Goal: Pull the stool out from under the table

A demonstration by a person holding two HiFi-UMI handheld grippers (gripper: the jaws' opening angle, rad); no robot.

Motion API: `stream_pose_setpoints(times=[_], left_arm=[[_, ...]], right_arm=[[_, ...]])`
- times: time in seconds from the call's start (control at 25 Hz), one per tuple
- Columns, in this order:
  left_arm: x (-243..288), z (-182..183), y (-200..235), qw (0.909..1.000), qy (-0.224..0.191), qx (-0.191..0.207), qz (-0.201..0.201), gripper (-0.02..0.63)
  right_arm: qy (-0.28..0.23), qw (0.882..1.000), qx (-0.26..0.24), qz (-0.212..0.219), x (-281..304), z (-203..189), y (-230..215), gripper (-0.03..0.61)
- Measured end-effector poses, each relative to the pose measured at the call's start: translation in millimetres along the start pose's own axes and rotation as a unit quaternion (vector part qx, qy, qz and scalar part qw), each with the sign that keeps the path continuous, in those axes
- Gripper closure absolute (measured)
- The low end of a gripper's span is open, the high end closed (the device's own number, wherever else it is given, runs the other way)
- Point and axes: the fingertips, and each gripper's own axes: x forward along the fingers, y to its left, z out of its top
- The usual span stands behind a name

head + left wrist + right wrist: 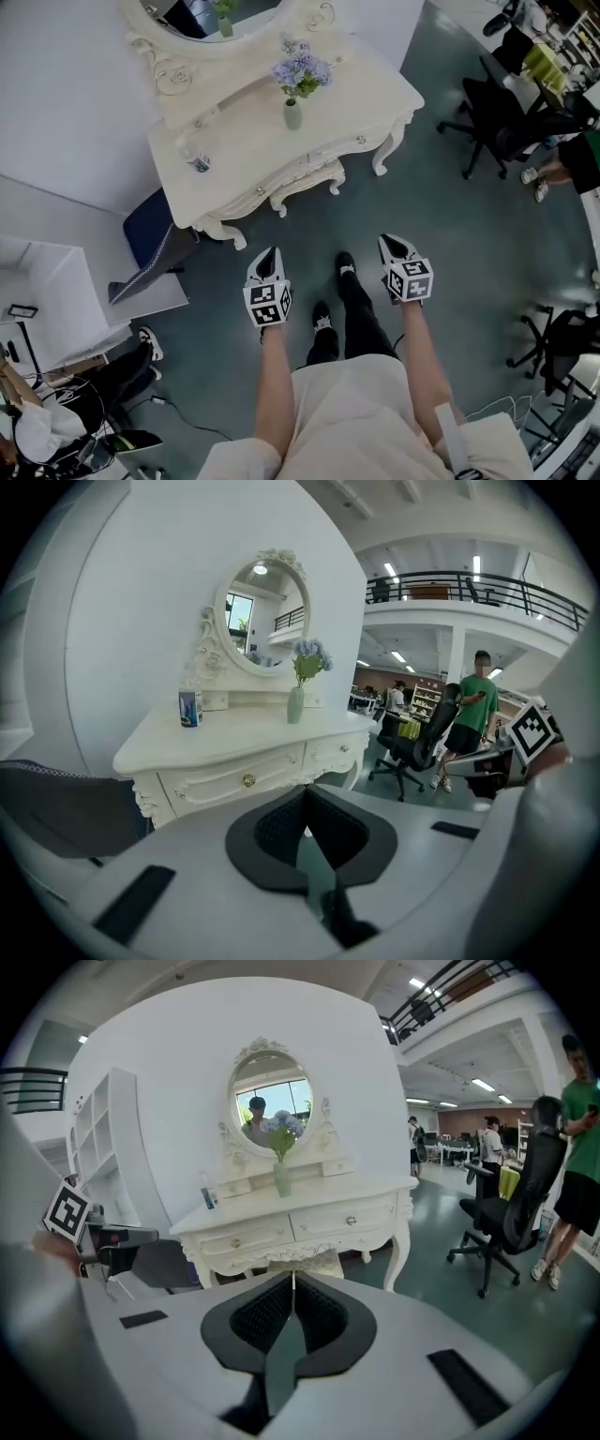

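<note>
Well ahead of the right gripper (394,246), the stool (309,183) sits under the table (244,141).

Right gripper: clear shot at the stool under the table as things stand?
Probably yes. Only bare floor lies between the right gripper and the stool, whose front edge pokes out from under the table. Its fingers are shut, though, so they must open first.

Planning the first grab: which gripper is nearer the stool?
Left, by a little. The left gripper hangs short of the stool, slightly to its left. The right gripper is farther off to its right. Both are shut and touch nothing.
</note>
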Motion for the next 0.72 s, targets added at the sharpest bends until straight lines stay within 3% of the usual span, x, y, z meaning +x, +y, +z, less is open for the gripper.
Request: stream_pose_setpoints(times=[0.24, 0.36, 0.72], left_arm=[[65, -1, 15, 0.9992, 0.035, -0.019, -0.005, 0.600], [101, -4, 20, 0.9987, 0.048, -0.014, -0.004, 0.598], [190, -20, 44, 0.9971, 0.071, -0.027, 0.000, 0.600]], right_arm=[[0.015, 1.000, -0.002, 0.007, 68, 4, -41, 0.534], [0.025, 0.999, 0.020, 0.020, 101, 0, -55, 0.534], [0.063, 0.997, 0.038, 0.039, 179, -26, -95, 0.534]])
